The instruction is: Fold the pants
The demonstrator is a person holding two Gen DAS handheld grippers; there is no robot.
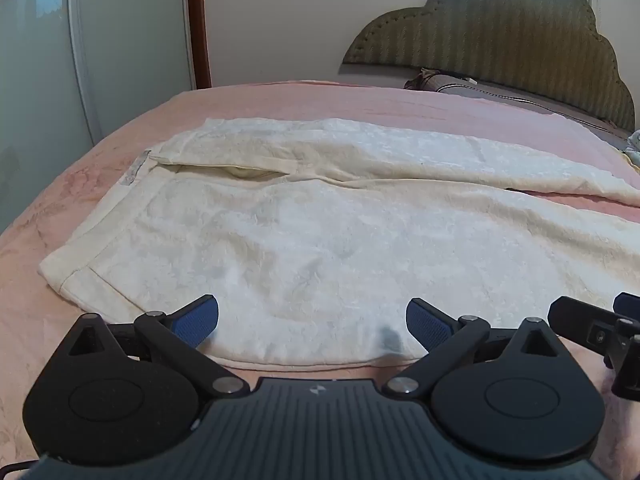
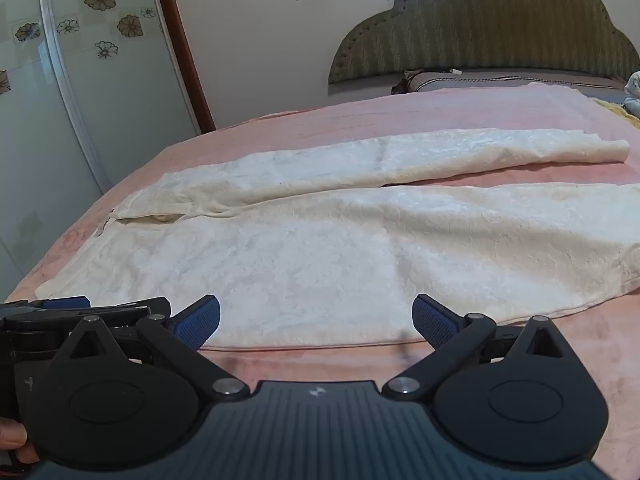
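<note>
Cream-white pants [image 1: 304,232] lie spread flat on the pink bedspread [image 1: 280,100], waistband to the left and both legs running to the right; they also show in the right wrist view [image 2: 340,248]. My left gripper [image 1: 312,322] is open and empty, its blue pads just above the near edge of the pants close to the waist. My right gripper [image 2: 316,322] is open and empty at the same near edge, further along the near leg. The right gripper shows at the right edge of the left wrist view [image 1: 600,328], and the left gripper shows at the left of the right wrist view [image 2: 80,312].
A padded green headboard [image 1: 500,32] and a pillow [image 1: 460,84] stand at the far right end of the bed. A glass door with flower decals [image 2: 80,60] and a wooden door frame [image 2: 180,40] are to the left. Folded cloth lies at the far right [image 2: 632,96].
</note>
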